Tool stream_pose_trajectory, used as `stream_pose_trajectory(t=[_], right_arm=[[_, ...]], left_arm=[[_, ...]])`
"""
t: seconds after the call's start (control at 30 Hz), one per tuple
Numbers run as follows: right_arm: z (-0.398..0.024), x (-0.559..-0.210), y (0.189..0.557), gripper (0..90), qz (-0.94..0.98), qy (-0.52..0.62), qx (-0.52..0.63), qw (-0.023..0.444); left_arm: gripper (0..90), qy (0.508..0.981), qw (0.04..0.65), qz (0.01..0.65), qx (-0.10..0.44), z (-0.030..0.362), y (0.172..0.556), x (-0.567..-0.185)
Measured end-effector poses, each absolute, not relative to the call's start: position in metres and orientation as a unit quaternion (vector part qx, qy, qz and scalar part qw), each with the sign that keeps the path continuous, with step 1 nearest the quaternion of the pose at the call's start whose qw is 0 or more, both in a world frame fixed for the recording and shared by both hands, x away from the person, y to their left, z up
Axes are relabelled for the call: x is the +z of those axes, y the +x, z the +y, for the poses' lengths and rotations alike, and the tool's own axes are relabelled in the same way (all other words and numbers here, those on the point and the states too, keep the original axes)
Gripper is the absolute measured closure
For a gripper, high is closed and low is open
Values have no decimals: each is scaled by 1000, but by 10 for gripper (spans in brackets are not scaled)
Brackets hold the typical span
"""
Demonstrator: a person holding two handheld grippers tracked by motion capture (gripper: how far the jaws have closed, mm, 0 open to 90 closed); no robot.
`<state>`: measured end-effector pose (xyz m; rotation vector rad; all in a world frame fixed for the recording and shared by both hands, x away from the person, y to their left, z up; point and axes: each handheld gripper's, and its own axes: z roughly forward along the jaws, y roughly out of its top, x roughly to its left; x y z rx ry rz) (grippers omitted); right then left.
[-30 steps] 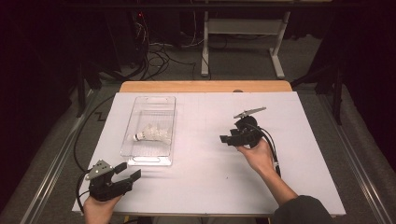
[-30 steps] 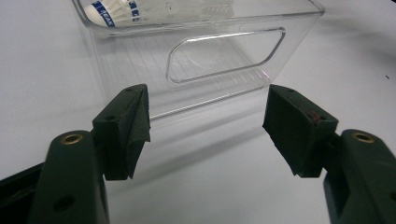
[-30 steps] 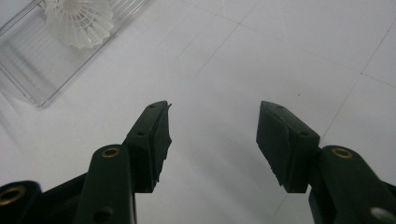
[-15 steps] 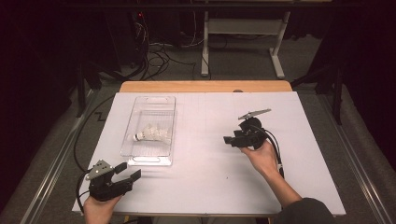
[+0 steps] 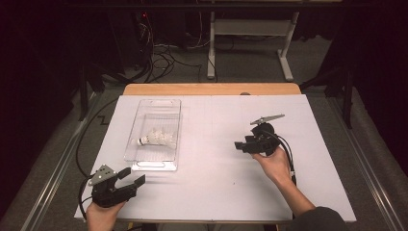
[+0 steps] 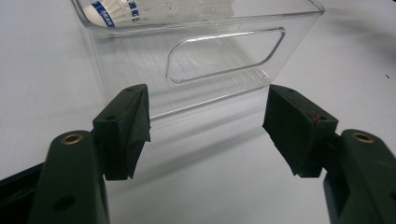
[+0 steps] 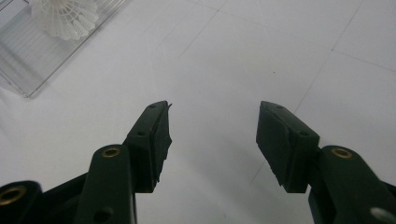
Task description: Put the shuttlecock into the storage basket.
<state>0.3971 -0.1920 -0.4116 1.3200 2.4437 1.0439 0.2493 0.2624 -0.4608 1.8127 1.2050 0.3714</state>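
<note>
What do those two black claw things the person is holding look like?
Each one is a black gripper with two chunky jaws. The left gripper has a grey three-cornered plate on top, and so does the right gripper. Close up, the jaws show dark flat pads and little brass rings. A black cable trails from the right one. A dark sleeve covers the right arm.

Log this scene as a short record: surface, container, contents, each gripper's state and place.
surface: white table top with a wooden edge at the far side
container: clear plastic bin, left of centre, handle cutout in its near end wall
contents: white shuttlecock lying on its side inside the bin
left gripper: open, nothing between the jaws, near the bin's near end
right gripper: open, nothing held, over bare table to the right of the bin
</note>
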Motion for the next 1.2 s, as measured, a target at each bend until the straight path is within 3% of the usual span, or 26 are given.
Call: stream_pose_trajectory(t=[1.2], right_arm=[[-224, -416, 388, 455, 809, 463, 350, 95]], left_arm=[[324, 733, 450, 487, 150, 262, 249, -461]])
